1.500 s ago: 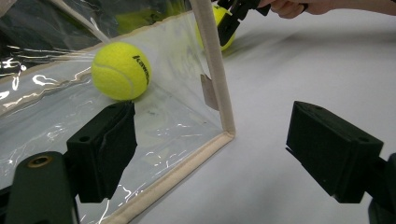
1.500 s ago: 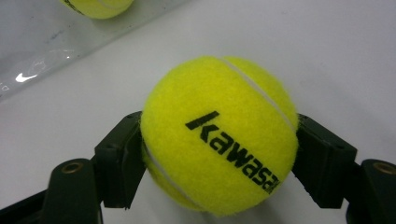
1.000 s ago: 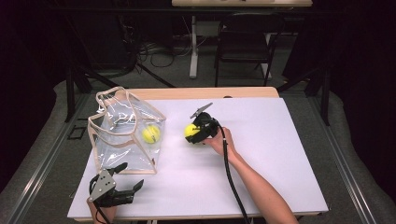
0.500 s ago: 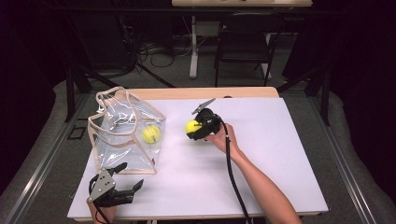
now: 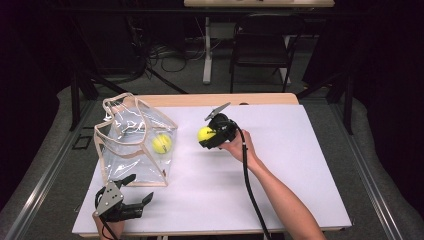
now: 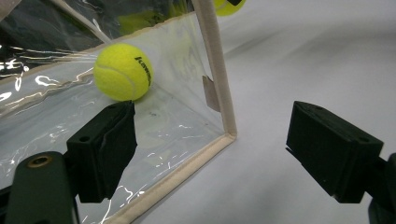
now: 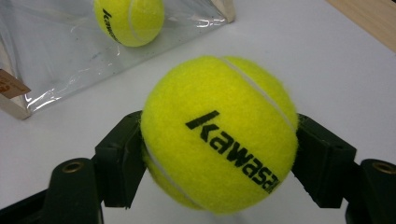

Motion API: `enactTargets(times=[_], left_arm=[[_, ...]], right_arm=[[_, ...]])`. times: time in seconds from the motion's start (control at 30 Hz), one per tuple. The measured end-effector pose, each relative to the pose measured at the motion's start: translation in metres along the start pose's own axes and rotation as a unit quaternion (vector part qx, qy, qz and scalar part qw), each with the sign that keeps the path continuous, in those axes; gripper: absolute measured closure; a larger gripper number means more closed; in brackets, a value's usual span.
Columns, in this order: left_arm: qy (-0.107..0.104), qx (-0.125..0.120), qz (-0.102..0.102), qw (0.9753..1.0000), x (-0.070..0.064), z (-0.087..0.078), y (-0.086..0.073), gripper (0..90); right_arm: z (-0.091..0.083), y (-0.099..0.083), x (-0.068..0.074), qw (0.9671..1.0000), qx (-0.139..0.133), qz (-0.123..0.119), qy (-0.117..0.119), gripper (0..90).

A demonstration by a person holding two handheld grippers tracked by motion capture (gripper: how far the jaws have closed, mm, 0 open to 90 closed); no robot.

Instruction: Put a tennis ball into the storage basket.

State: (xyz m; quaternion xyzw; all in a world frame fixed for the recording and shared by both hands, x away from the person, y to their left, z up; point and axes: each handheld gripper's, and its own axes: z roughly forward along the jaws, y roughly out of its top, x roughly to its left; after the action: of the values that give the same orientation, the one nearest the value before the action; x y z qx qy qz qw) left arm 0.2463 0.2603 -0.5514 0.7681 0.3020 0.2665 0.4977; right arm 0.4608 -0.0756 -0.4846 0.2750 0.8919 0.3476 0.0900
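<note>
At the near corner of the clear plastic tote bag with cream trim [image 5: 134,142], the left hand-held gripper [image 5: 131,202] rests spread and empty; to the bag's right, the right hand-held gripper [image 5: 212,136] pinches a yellow felt tennis ball [image 5: 205,134], nearer the bag's open top, above the white counter [image 5: 300,165].

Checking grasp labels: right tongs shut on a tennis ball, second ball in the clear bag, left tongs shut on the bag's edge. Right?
Not the last part. The left tongs are open and hold nothing, as the left gripper view shows; the clear bag stands beyond them. The right tongs do grip a tennis ball, and the second ball lies in the bag.
</note>
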Motion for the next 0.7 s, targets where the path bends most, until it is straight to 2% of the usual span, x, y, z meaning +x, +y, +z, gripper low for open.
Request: enactTargets(times=[0.7], left_arm=[[-0.001,0.001,0.001,1.0000,-0.0005,0.0004,0.0000,16.0]], right_arm=[[-0.0101,0.0108,0.0046,0.9999,0.000,-0.010,0.012,26.0]])
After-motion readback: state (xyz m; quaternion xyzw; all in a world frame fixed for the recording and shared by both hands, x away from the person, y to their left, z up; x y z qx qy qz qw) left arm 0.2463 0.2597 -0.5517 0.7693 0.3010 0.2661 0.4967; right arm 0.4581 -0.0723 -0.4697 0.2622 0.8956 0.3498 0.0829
